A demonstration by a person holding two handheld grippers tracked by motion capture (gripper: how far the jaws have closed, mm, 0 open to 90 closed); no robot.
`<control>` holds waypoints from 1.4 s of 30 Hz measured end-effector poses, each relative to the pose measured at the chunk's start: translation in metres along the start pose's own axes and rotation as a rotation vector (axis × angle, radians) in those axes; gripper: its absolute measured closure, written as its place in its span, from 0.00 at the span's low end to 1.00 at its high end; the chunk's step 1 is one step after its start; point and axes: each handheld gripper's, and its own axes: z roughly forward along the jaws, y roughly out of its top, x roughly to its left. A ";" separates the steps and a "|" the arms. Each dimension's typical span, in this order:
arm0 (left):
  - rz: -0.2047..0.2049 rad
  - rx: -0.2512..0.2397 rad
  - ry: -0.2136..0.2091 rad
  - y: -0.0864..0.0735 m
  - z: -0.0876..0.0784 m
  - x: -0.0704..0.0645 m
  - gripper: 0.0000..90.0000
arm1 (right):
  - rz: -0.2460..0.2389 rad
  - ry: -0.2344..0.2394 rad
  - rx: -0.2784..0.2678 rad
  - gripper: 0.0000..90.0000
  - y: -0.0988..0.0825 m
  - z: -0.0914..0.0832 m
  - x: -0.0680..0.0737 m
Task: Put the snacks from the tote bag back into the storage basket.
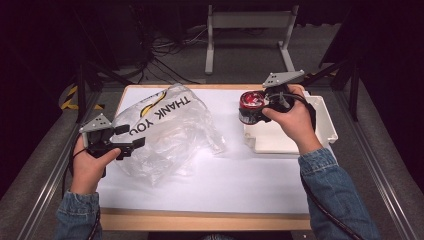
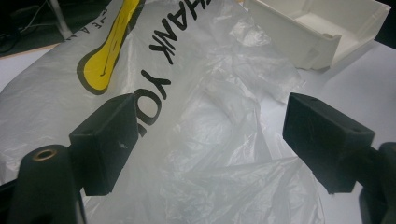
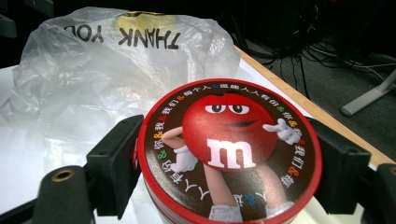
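Right gripper view shows your right hand-held gripper (image 3: 229, 154) clamped on the red candy tin (image 3: 229, 151), one pad pressing each side just under the lid. From the high view, the tin (image 1: 251, 106) hangs over the near-left corner of the white tray (image 1: 325, 120), well right of the plastic bag (image 1: 167, 130). Your left hand-held gripper (image 2: 210, 140) stands wide, empty, above the bag's crumpled film. The round wall gives the pads little to bite on, so a tilt could let the tin slip onto the worktop (image 1: 225, 180). The bag mouth looks collapsed; it may snag the tin.
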 end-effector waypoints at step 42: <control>-0.014 0.010 0.024 -0.011 -0.014 0.001 0.19 | 0.046 -0.051 0.112 0.24 -0.048 0.024 -0.069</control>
